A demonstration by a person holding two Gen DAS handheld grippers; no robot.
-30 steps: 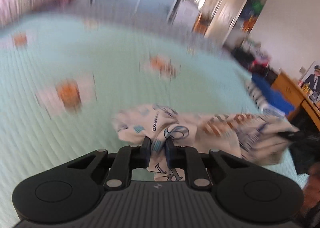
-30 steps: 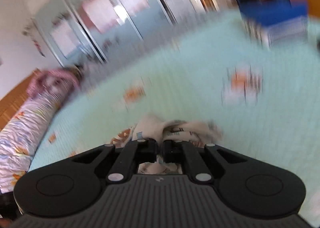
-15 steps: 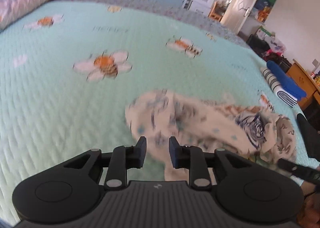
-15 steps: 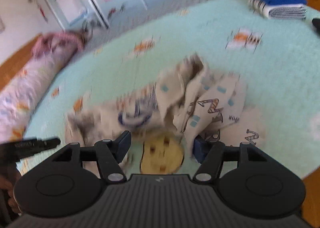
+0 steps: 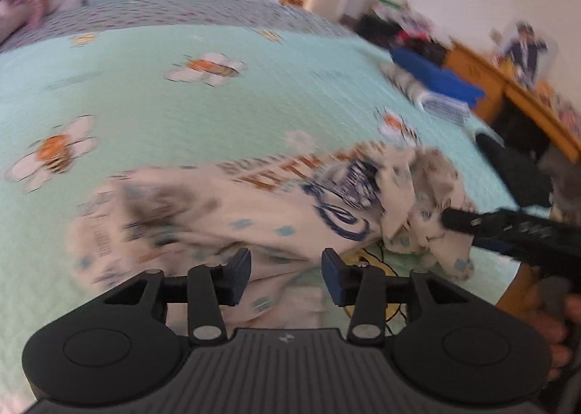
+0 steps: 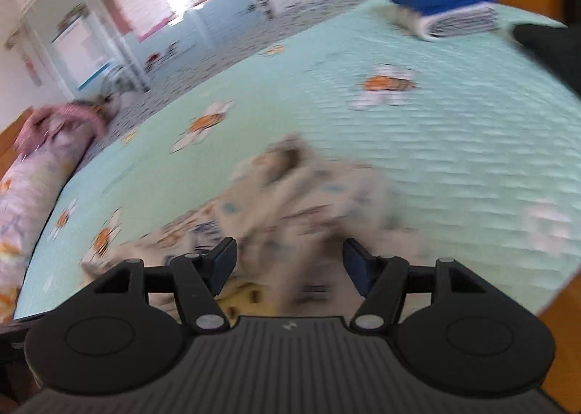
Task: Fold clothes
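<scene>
Since the frames one second earlier, both grippers have let go of the printed garment [image 5: 254,210], which then hung pinched between their fingers and now lies crumpled on the bed. Left gripper [image 5: 286,274]: fingers well apart, nothing between them, poised just over the near edge of the cloth. Right gripper [image 6: 289,261]: fingers likewise spread wide and empty, with the blurred garment [image 6: 301,203] directly ahead of them and beneath. In the left wrist view the right gripper [image 5: 450,220] enters from the right side, its tip at the bunched right end of the cloth; whether it touches the fabric cannot be told. Part of a hand [image 5: 548,323] shows at the lower right edge of that view. Under the near hem a yellow printed patch [image 5: 377,258] is partly exposed. The garment, cream with blue and orange lettering, lies near the front edge of the mint-green bedspread [image 5: 181,105], which bears flower motifs. Farther off, near the far right corner of the bed, sits a folded stack [image 6: 446,11], blue cloth over striped. A floral bolster [image 6: 32,189] lies along the left edge in the right wrist view. Beyond the bed stand wardrobe doors [image 6: 152,18] and a wooden desk [image 5: 523,94].
</scene>
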